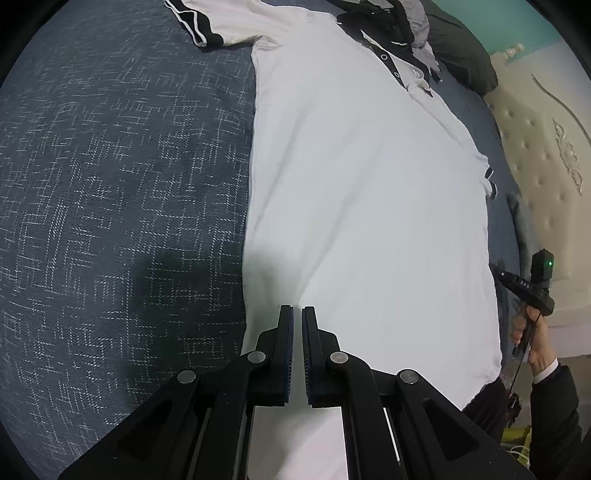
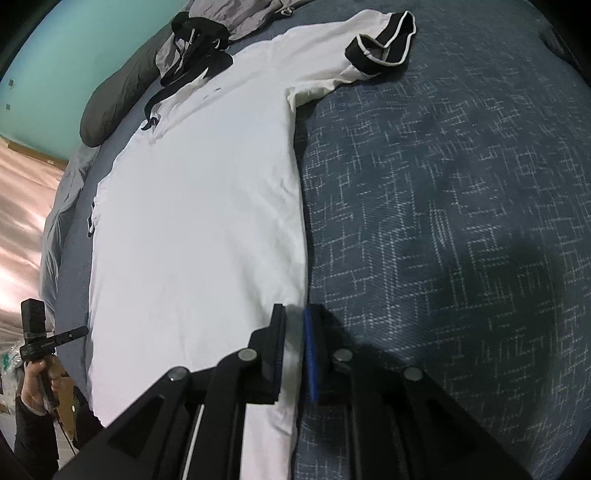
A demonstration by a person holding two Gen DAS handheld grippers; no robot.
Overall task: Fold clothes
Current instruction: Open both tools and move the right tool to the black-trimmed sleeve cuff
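Note:
A white polo shirt [image 1: 354,192] with black collar and black-banded sleeves lies spread flat on a blue patterned bedspread [image 1: 110,184]. My left gripper [image 1: 297,312] sits low on the shirt near one side edge, jaws shut, with fabric creases running to its tips. In the right wrist view the same shirt [image 2: 199,206] fills the middle. My right gripper [image 2: 294,314] is shut on the shirt's opposite side edge, with white cloth between its pads. Each gripper also shows small in the other's view: the right gripper [image 1: 498,274] and the left gripper [image 2: 83,329].
A heap of grey and black garments [image 2: 221,22] lies past the collar, beside a dark grey pillow [image 2: 118,99]. A cream tufted headboard [image 1: 546,155] borders the bed. A person's hand [image 1: 535,343] in a dark sleeve holds the right gripper. Open bedspread [image 2: 443,221] spreads beside the shirt.

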